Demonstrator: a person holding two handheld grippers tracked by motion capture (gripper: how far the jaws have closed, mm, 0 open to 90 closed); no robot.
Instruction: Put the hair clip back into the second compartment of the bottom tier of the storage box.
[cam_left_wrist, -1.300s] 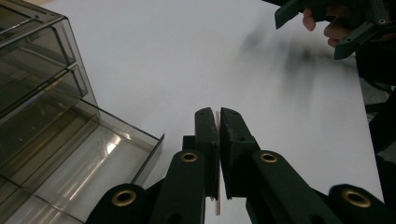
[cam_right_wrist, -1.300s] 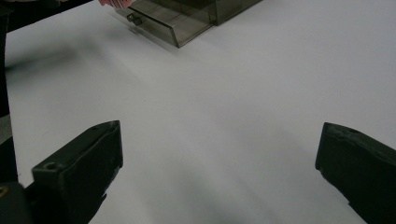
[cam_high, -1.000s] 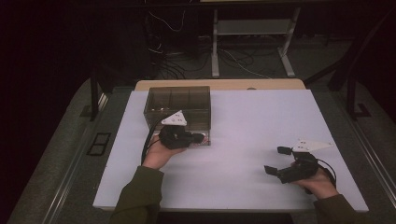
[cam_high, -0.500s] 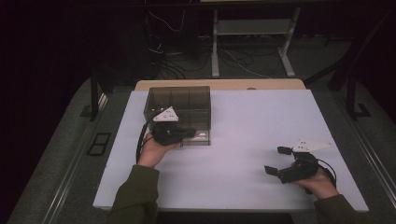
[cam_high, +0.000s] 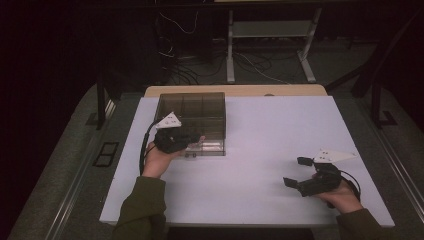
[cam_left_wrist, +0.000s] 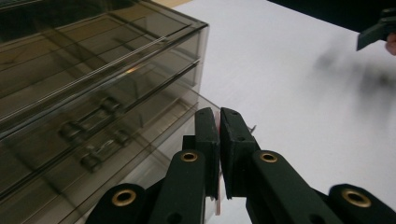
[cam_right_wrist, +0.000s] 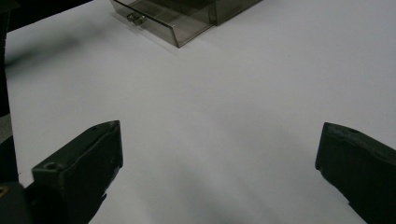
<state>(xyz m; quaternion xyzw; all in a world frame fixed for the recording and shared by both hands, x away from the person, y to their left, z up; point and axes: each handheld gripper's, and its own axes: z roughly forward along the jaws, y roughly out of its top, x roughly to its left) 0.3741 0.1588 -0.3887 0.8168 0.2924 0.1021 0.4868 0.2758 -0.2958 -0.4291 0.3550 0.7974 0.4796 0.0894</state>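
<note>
We see a white tabletop with a smoky see-through drawer box sitting at about ten o'clock from the middle of it. The box has drawers stacked one over another, each with a small knob handle on the front. The bottom drawer is pulled out a little toward the near edge of the tabletop. Our left gripper is right at the front of the box, at its six o'clock side, over the pulled-out drawer. In the left gripper view its two black fingers are pressed almost together, and a thin flat thing with a pink edge is pinched between them. We cannot tell what that thin thing is. The fingers sit just beside the clear wall of the open drawer. Our right gripper is well apart from the box, down at about four o'clock on the tabletop, held in a hand near the front edge. Its fingers are spread wide with just bare white tabletop between them. They point toward the box, which shows far off at the twelve o'clock edge of the right gripper view. A green sleeve covers the left arm.
</note>
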